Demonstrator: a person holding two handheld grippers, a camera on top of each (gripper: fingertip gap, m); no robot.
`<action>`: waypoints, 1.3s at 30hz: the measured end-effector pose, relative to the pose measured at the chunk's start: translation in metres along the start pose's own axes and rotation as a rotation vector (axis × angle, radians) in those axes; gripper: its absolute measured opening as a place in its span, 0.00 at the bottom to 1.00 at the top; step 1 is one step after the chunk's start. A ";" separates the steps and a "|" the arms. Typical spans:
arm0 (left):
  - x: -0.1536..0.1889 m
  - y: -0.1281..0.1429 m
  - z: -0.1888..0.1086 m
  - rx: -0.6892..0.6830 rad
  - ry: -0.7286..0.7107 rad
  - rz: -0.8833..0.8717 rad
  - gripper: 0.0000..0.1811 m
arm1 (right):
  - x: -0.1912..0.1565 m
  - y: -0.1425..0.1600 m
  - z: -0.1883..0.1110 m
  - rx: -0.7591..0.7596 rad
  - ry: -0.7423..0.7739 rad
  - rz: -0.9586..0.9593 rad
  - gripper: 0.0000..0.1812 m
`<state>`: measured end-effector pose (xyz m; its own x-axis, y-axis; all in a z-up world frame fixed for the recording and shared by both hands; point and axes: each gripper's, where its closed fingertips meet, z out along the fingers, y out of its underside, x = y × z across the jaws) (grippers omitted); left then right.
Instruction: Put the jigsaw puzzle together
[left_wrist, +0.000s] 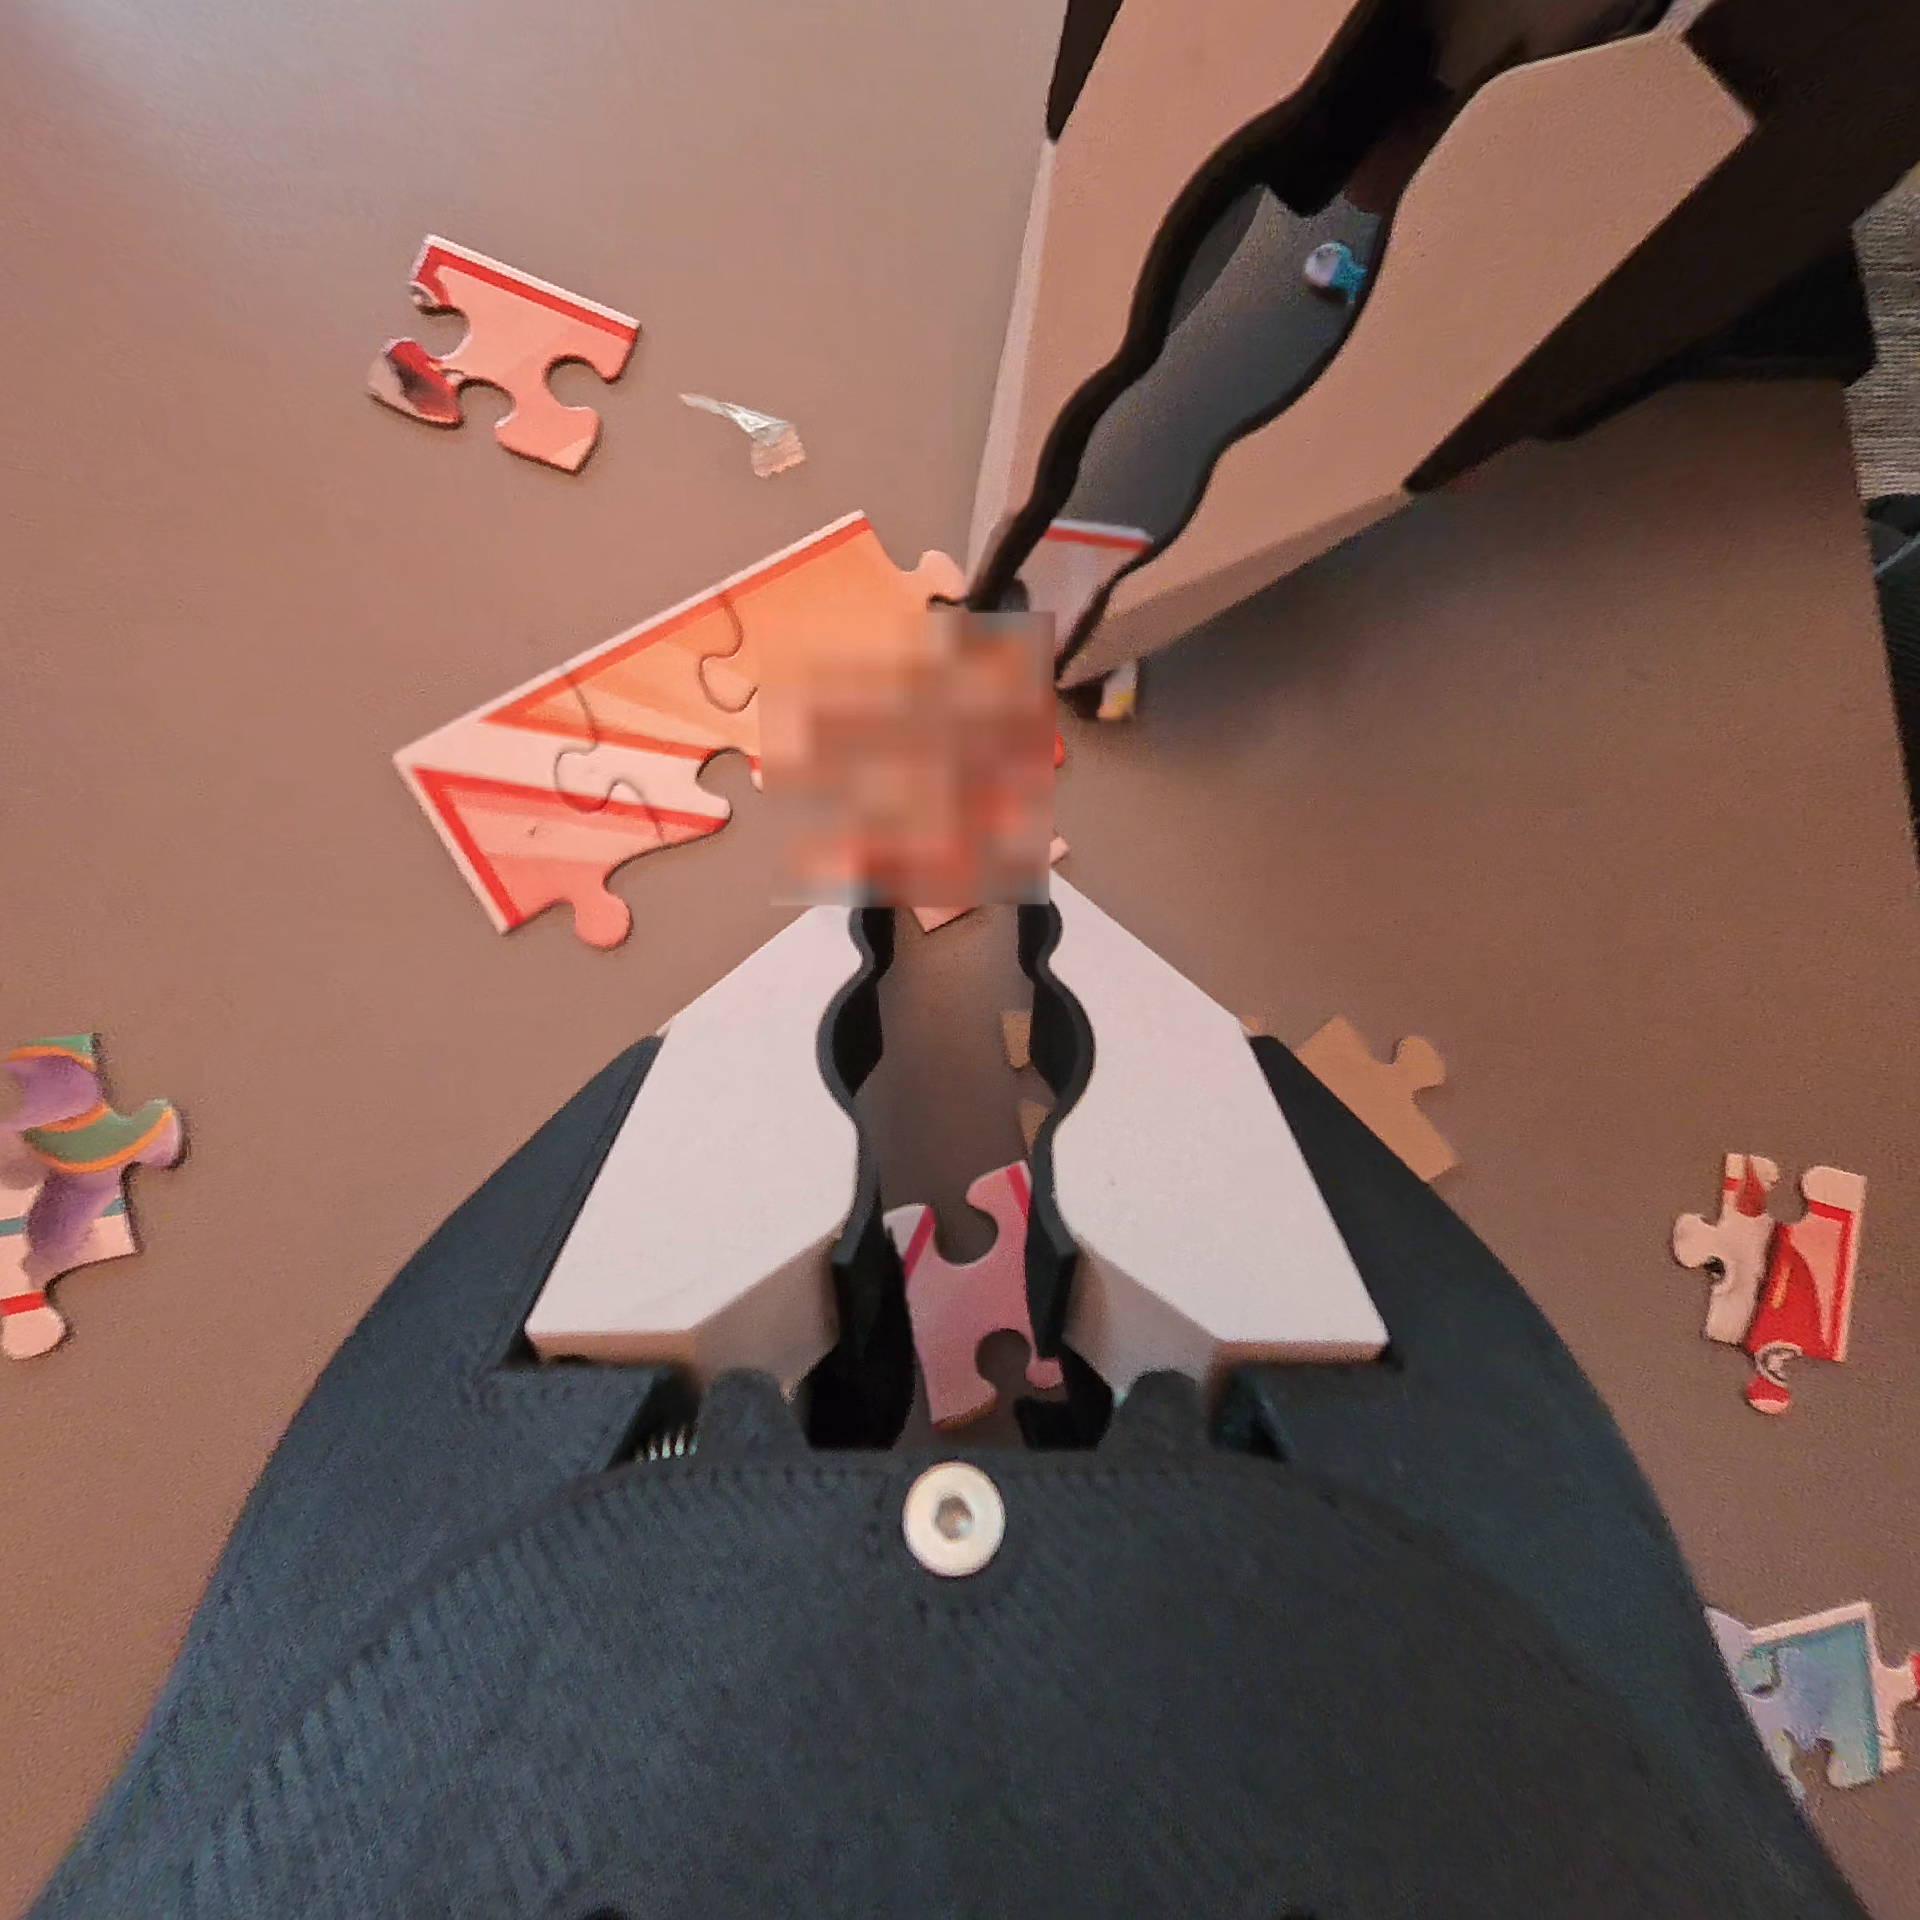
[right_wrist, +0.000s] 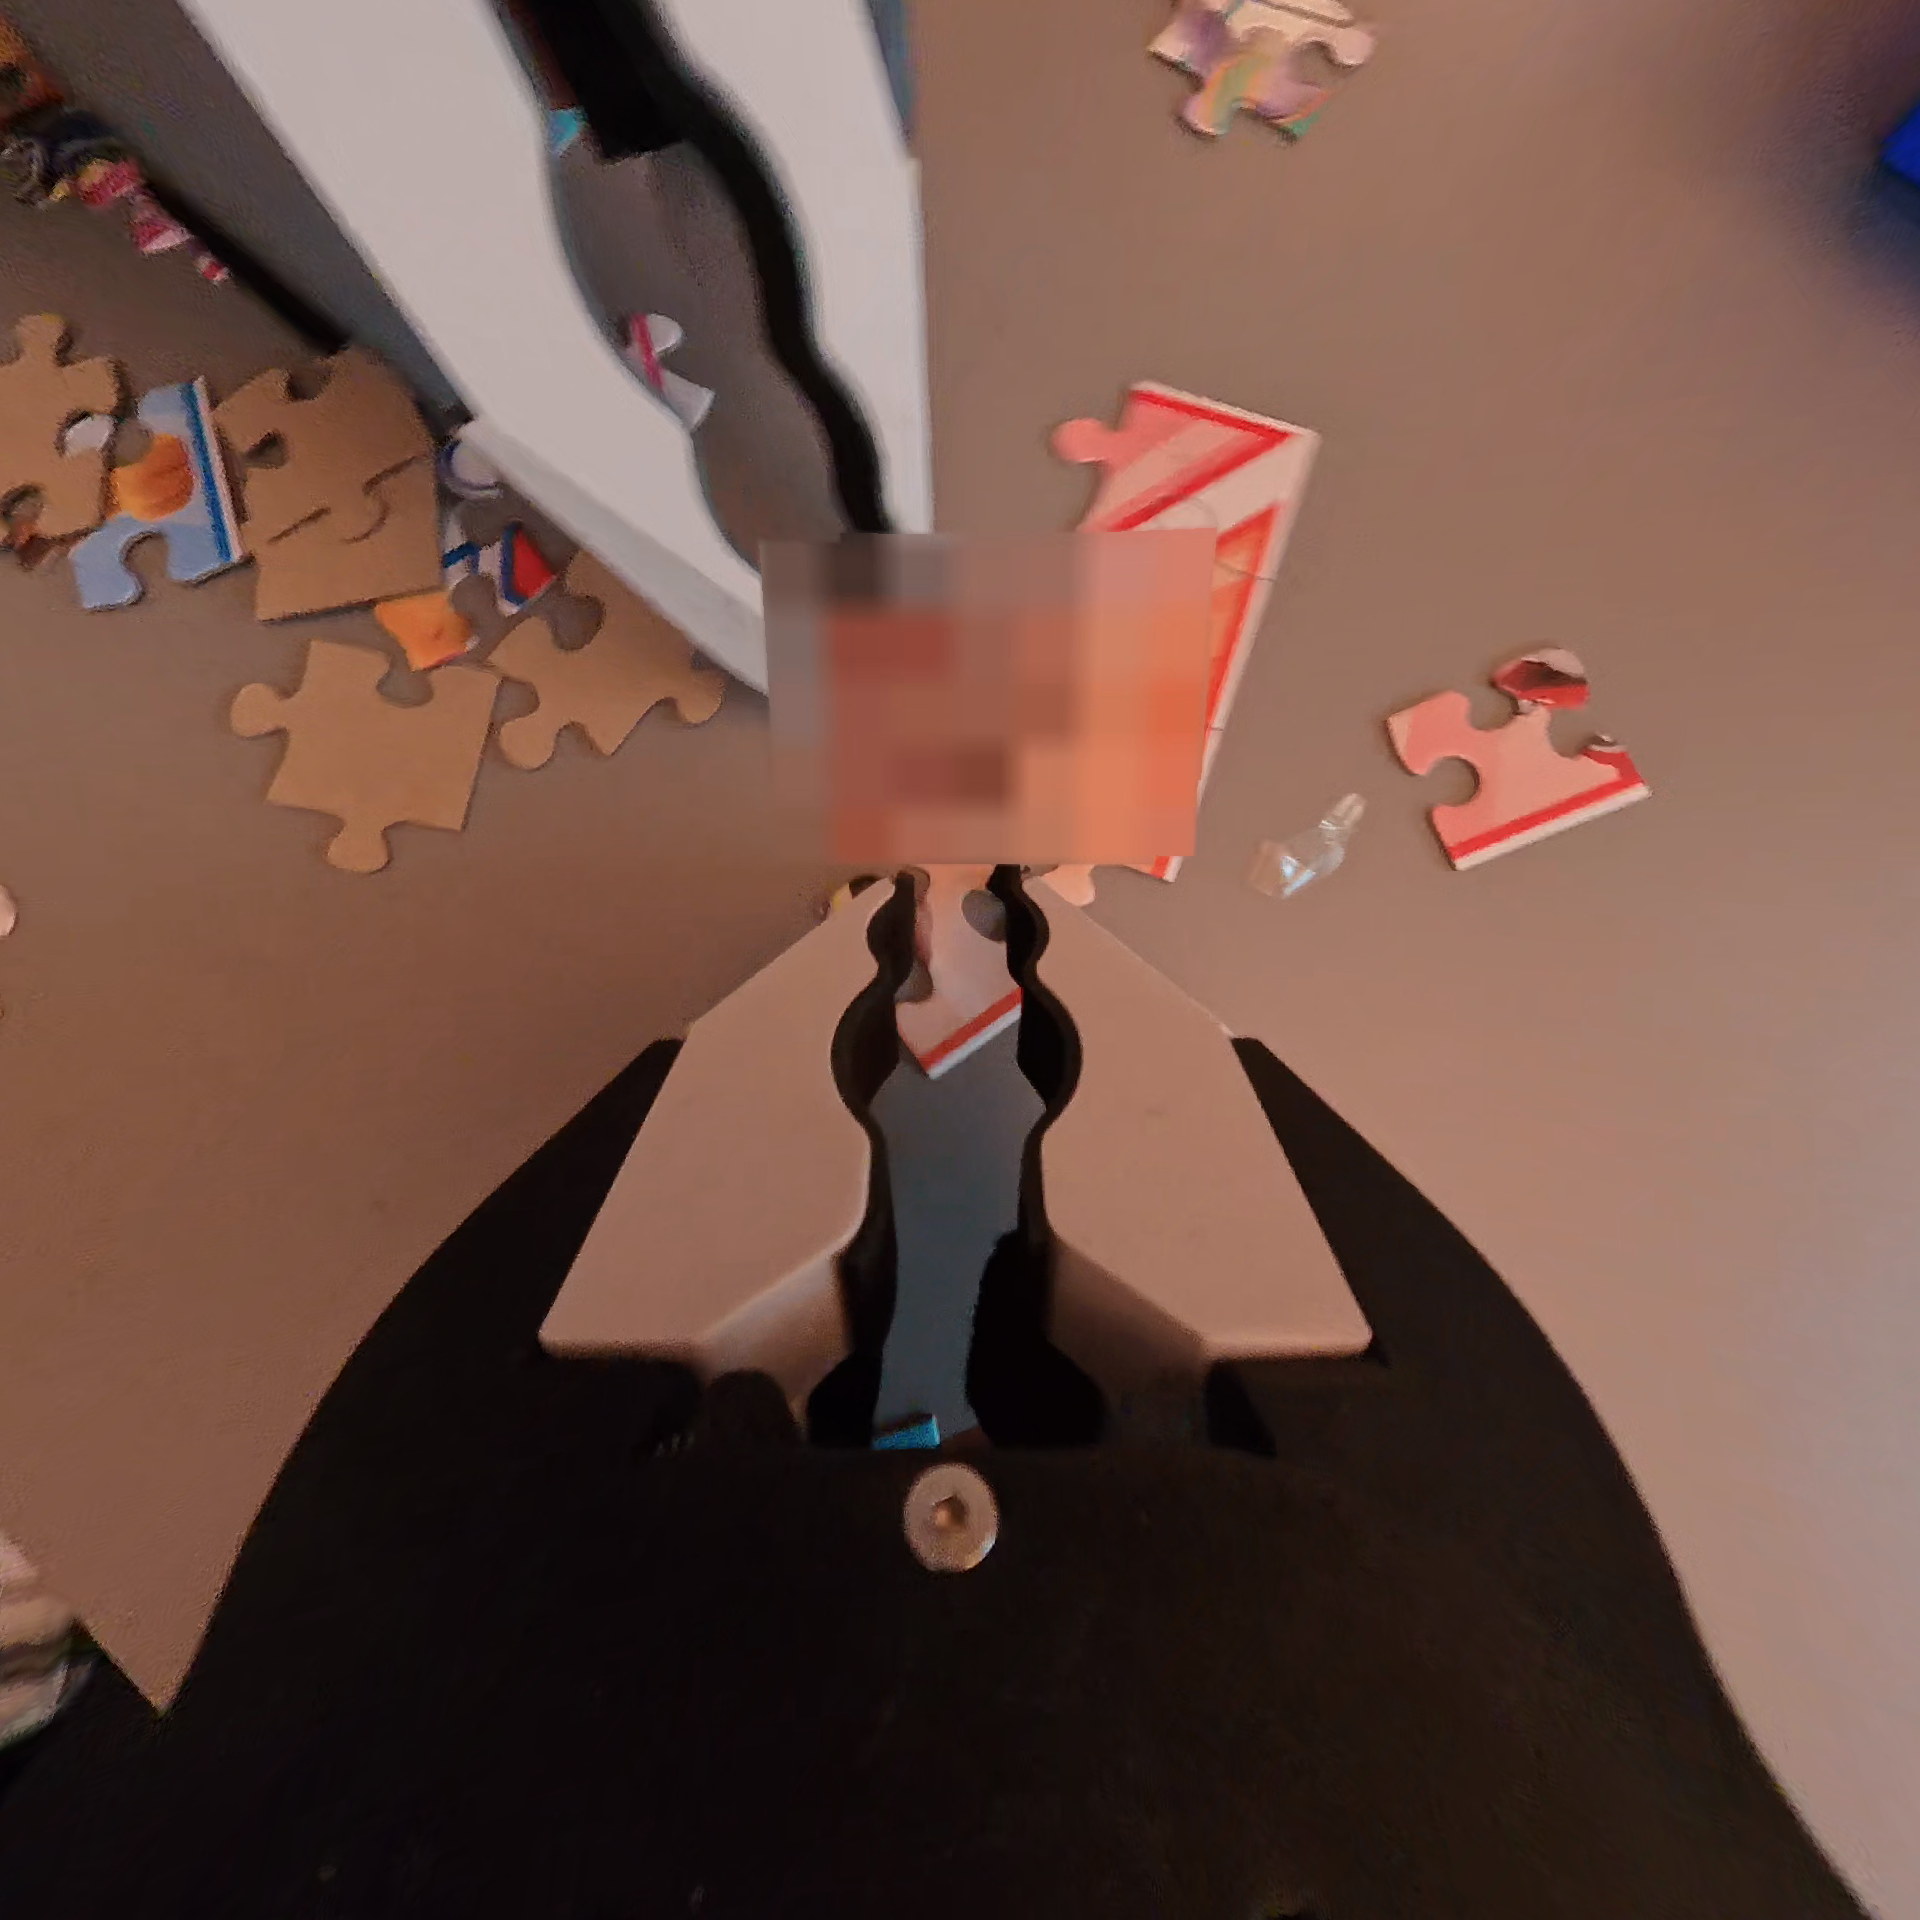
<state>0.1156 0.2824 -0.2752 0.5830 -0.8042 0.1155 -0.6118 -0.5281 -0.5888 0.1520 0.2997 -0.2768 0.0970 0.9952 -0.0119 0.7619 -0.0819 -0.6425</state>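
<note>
Joining the pieces is under way: an assembled cluster (left_wrist: 613, 748) of pink and orange border pieces lies flat on the brown table (left_wrist: 1455, 831), directly ahead of the tips of both grippers, which meet over it from opposite sides. A mosaic patch covers its middle part, so the exact contact there is hidden.

The left gripper (left_wrist: 951, 920) has its jaws close together but with a narrow gap, and nothing is visibly held at the tips; whether they press on the cluster I cannot tell. My judgement is that it steadies the cluster so it does not slide. Under its jaws, nearer the hinge, one pink loose piece (left_wrist: 982, 1288) lies on the table.

The right gripper (right_wrist: 954, 894) has its jaws narrowed around a pink piece with a red stripe (right_wrist: 961, 987); it seems pinched, probably to bring it to the open edge of the cluster.

Farther out, a pink corner piece (left_wrist: 509, 348) and a scrap of clear plastic (left_wrist: 753, 431) lie left of the left jaws. Some cardboard-side-up pieces (right_wrist: 364, 748) lie left of the right jaws.

No box or tray is in view; all pieces rest directly on the table.
</note>
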 end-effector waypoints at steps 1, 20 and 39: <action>0.001 0.000 0.000 0.000 0.000 -0.001 0.13 | 0.000 0.000 -0.001 0.003 0.016 0.012 0.08; 0.017 -0.009 0.007 -0.037 -0.025 0.130 0.15 | -0.005 0.015 -0.013 0.010 -0.070 -0.038 0.10; 0.053 -0.020 0.024 -0.029 -0.050 0.180 0.19 | -0.019 0.018 -0.017 0.039 -0.032 0.022 0.00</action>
<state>0.1711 0.2568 -0.2766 0.4884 -0.8721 -0.0296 -0.7230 -0.3855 -0.5732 0.1748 0.2779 -0.2757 0.0926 0.9945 -0.0498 0.7343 -0.1020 -0.6711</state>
